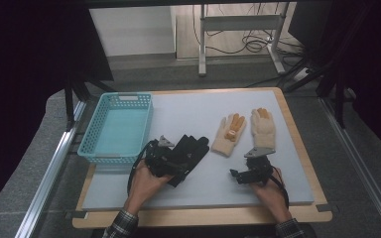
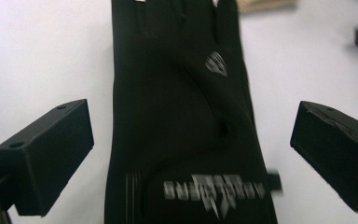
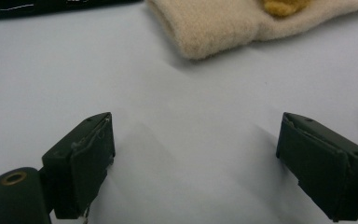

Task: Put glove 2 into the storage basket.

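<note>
left gripper [image 2: 191, 154] fingers apart over flat black glove [image 2: 182, 116], grey logo; right gripper [image 3: 196, 163] fingers apart

One basket [image 1: 116, 128], two cream gloves [image 1: 229, 134] [image 1: 263, 128], and what looks like one black glove [image 1: 188, 152], possibly a stacked pair; two grippers [image 1: 161, 157] [image 1: 250, 173].

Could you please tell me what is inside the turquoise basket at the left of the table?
The turquoise basket holds nothing that can be seen; its pale floor lies bare. Its near wall hides a narrow strip of that floor.
</note>
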### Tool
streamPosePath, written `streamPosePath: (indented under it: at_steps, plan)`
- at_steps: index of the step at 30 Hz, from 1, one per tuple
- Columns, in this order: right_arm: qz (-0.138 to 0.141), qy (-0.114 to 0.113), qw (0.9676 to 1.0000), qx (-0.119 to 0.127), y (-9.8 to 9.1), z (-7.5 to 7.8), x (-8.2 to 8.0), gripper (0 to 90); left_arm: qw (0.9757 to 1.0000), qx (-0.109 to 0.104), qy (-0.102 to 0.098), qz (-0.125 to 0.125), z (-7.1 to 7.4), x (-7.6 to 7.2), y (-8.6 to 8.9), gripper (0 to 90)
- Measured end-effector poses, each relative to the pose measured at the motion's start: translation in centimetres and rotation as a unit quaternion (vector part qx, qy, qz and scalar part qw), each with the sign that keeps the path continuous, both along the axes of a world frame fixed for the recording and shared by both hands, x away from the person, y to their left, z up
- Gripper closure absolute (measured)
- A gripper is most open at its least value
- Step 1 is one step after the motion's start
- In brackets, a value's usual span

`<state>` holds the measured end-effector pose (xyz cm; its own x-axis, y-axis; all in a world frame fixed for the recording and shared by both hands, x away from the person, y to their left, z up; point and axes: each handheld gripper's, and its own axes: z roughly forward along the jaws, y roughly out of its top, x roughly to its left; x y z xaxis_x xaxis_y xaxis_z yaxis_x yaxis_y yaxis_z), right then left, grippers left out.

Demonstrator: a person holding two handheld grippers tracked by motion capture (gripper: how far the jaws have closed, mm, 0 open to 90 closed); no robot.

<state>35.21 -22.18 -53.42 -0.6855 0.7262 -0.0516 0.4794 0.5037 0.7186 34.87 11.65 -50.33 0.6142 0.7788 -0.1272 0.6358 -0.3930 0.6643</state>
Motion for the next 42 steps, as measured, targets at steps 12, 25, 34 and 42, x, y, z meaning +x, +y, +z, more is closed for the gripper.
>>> streamPosePath:
  at_steps: [12,25,34,42]
  plan:
    - [0.0,0.001,1.0,0.0,0.0,0.0,0.0,11.0,0.9981,0.019,0.058,-0.01,-2.5,2.7,-1.5,0.0]
    - [-0.001,0.001,1.0,0.0,0.0,0.0,0.0,11.0,0.9957,0.081,0.029,-0.034,-2.7,1.2,-2.5,7.6]
    - [-0.001,0.002,1.0,0.0,0.0,0.0,0.0,11.0,0.9954,0.09,0.018,-0.03,-1.7,1.1,-1.6,54.5]
    - [-0.001,0.002,1.0,0.0,0.0,0.0,0.0,11.0,0.997,0.072,0.012,-0.027,-0.9,1.6,-1.3,64.2]
